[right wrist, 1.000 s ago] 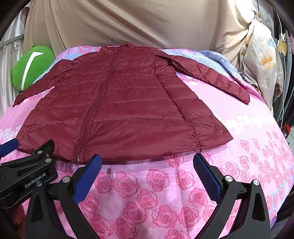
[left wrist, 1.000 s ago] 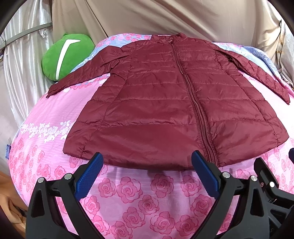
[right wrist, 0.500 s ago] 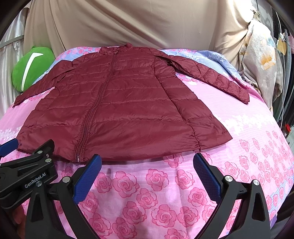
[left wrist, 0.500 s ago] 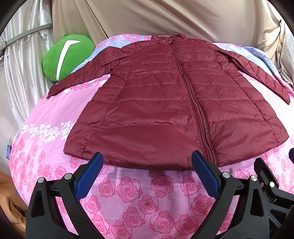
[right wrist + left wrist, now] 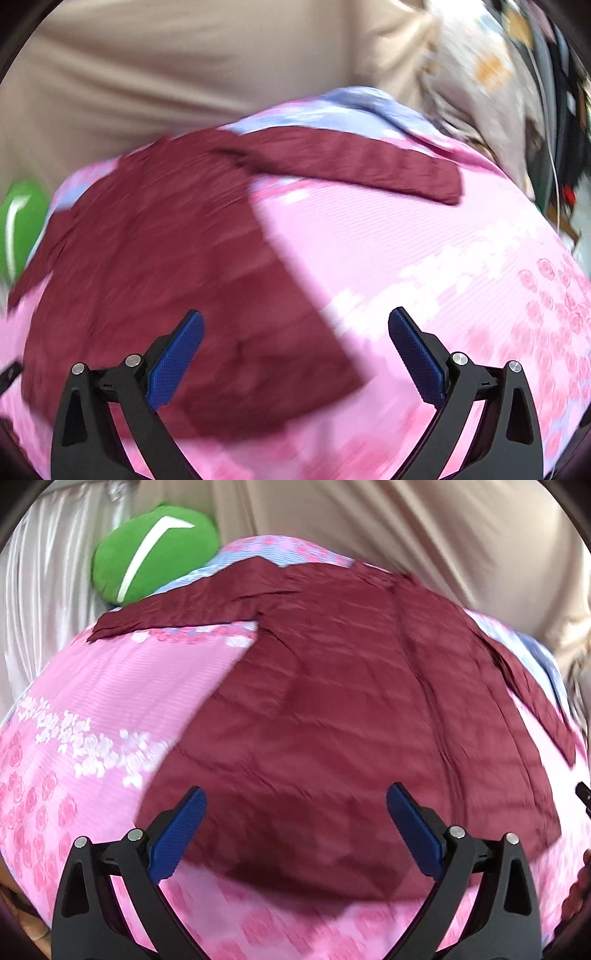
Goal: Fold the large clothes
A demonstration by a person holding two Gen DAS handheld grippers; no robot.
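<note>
Nearest the viewer, the left claw [image 5: 295,812] is released: its 2 blue-padded fingers [image 5: 177,834] stand wide apart with nothing between them. The right claw [image 5: 295,332] is likewise released, its 2 blue pads [image 5: 417,362] spread and empty. Both views are blurred by motion.

Just beyond the fingers lies the jacket [image 5: 332,720], a dark maroon quilted garment spread flat, front side up, on the bed [image 5: 110,701]. Its surface shows faint horizontal quilting lines and a center zipper seam [image 5: 424,672] running from hem to collar. The hem is the part nearest the claws; the collar is at the far end.

In the left wrist view, the hem fills the gap between the 2 fingers, the claw sitting over the jacket's left-hand portion. Whether the pads touch the fabric cannot be determined. In the right wrist view, the jacket [image 5: 166,258] lies under and beyond the left finger only; its lower corner falls between the fingers, and the right finger is over bare bedsheet [image 5: 424,258].

Farther out, 1 sleeve [image 5: 166,613] extends toward a green cushion [image 5: 155,554] with a white stripe. The other sleeve [image 5: 351,158] stretches out over the pink rose-print sheet. A beige curtain [image 5: 184,74] hangs behind the bed.

No readable writing or brand marking is visible in either view.
</note>
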